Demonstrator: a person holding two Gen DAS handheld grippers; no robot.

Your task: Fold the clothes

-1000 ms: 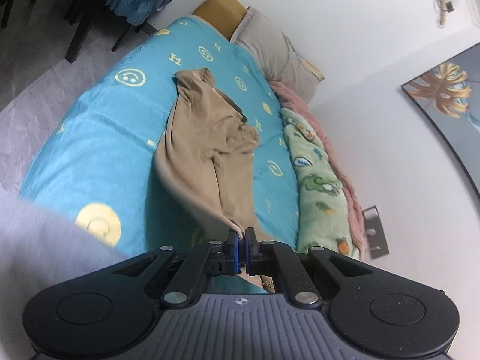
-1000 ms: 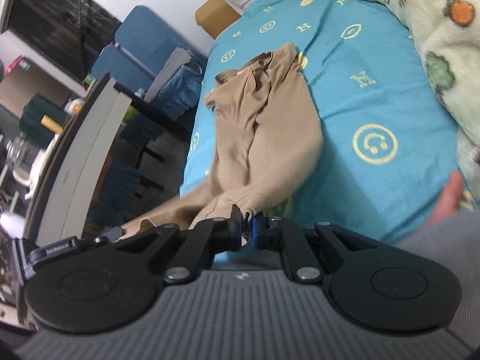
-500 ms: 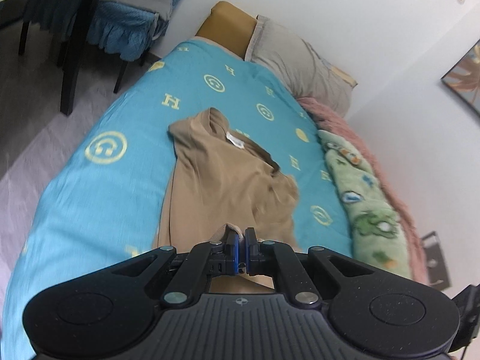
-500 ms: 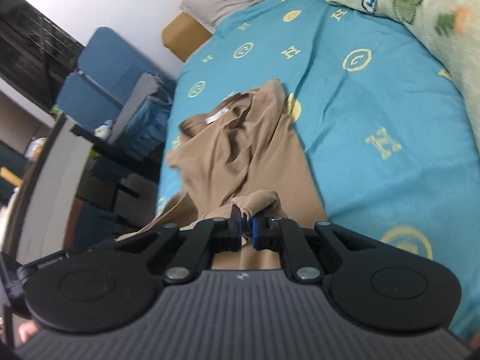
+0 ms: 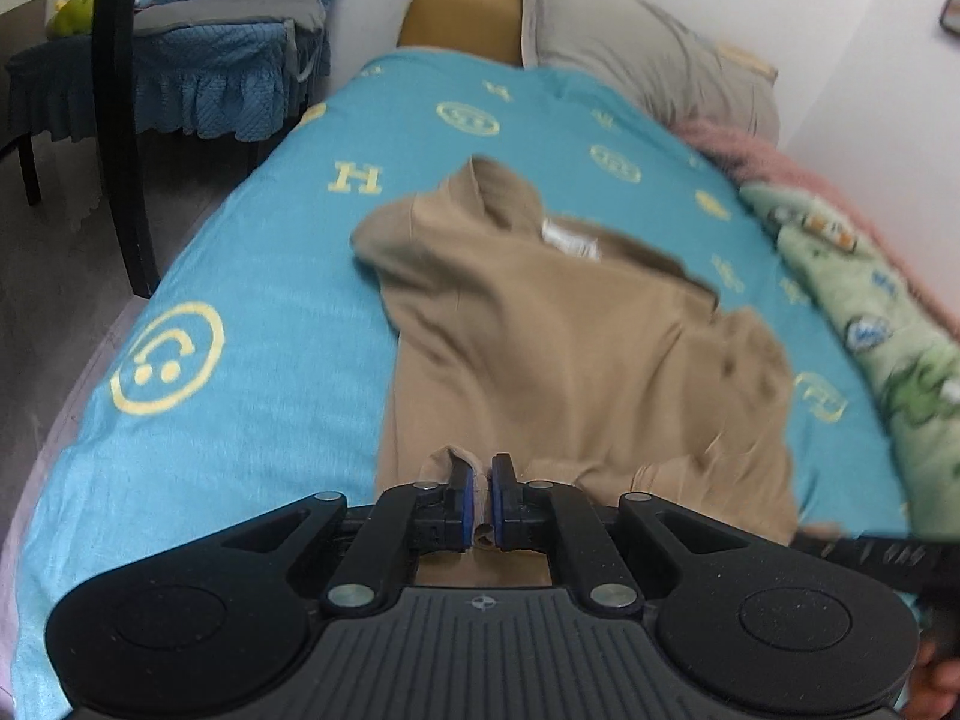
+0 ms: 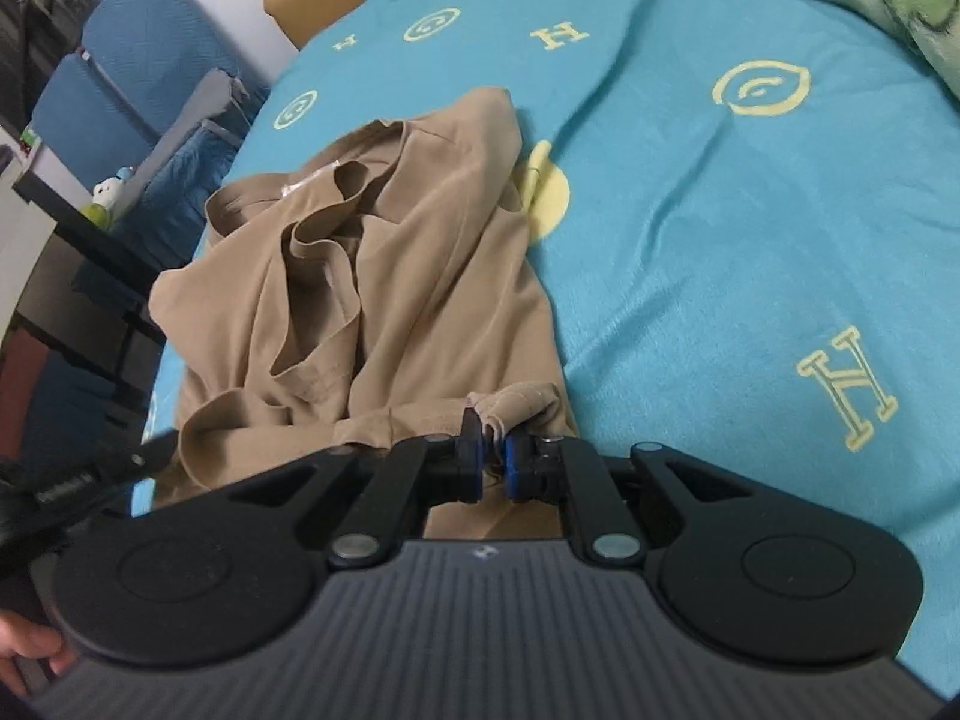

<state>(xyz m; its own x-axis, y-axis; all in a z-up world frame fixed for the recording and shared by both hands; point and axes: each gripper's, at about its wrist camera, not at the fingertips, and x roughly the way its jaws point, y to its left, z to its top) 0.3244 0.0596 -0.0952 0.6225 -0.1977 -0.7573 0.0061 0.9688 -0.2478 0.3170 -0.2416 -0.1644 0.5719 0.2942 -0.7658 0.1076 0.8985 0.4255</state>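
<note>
Both hand-held grippers have come forward and down over the bed (image 5: 252,396) since a second ago, carrying the near hem of the tan shirt (image 5: 570,348) up toward its collar, so the garment now lies bunched and shorter on the turquoise sheet.

Left hand-held gripper (image 5: 478,501) slants steeply down at the bed; its jaws are opening, with a pinch of tan hem between the blue pads and a narrow gap showing. Right hand-held gripper (image 6: 492,462) slants down the same way, its pads nearly together on a small fold of the shirt (image 6: 384,276) hem that sticks out past the fingertips.

Shirt rests mid-bed, collar and white label toward the pillow (image 5: 648,54), rumpled in loose folds, with the green blanket (image 5: 888,336) well apart along the wall side.
</note>
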